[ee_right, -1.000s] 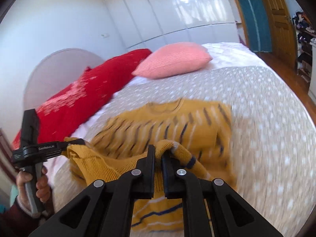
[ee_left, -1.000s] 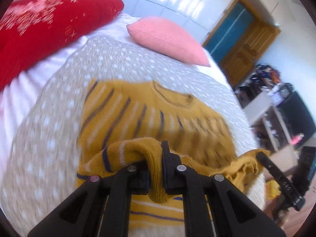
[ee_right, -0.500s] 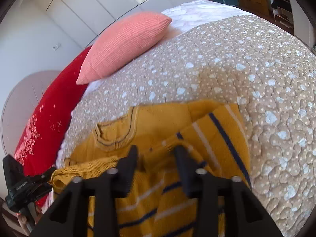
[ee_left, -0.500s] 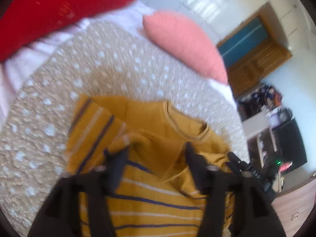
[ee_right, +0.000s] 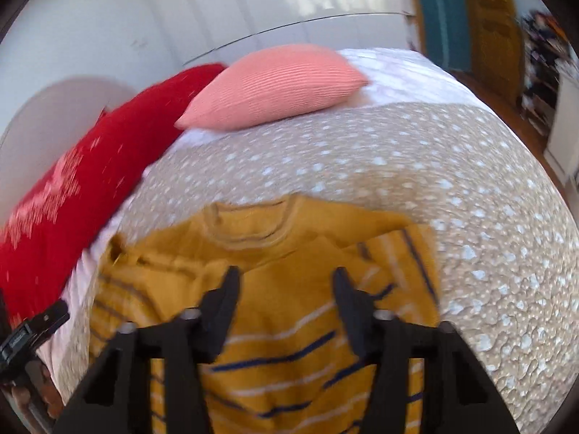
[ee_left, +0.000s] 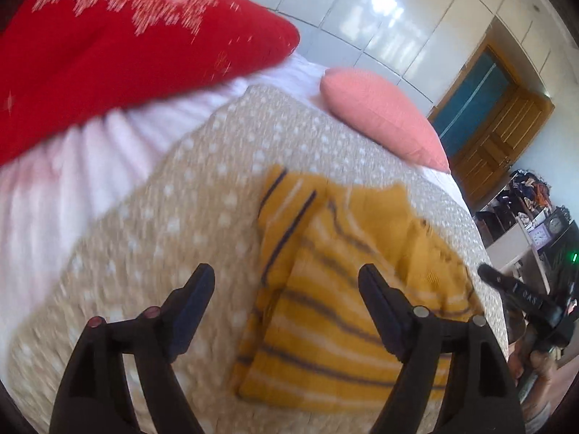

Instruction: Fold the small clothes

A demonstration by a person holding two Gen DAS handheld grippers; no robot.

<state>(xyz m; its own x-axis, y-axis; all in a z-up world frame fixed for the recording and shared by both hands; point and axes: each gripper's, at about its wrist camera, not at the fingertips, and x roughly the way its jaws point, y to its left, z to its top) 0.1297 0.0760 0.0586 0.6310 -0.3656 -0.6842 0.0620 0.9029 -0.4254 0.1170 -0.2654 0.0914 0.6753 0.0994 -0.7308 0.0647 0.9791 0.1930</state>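
1. Mustard-yellow knit sweater (ee_left: 347, 311) with navy and white stripes, lying on the bed's tan dotted quilt (ee_left: 188, 224), sleeves folded in over the body, neckline toward the pillows.
2. Left gripper (ee_left: 286, 282) hovering over the sweater's left edge, fingers (ee_left: 197, 289) spread wide after just opening, nothing pinched between them; one finger over bare quilt, the other over the striped knit.
3. Right gripper (ee_right: 286, 285) above the sweater's middle, fingers (ee_right: 226, 296) apart though just narrowing, no fabric clamped; striped cloth visible in the gap below.
4. Folded right sleeve (ee_right: 398, 253) resting across the chest, near the quilt's right side.
5. Pink pillow (ee_right: 275, 86) at the head of the bed, well apart from the sweater.
6. Red cushion (ee_left: 119, 47) with pale pattern along the bed's left edge, on the white sheet (ee_left: 72, 166).
7. Motion blur over both views; wooden door (ee_left: 495, 130) in the far corner.
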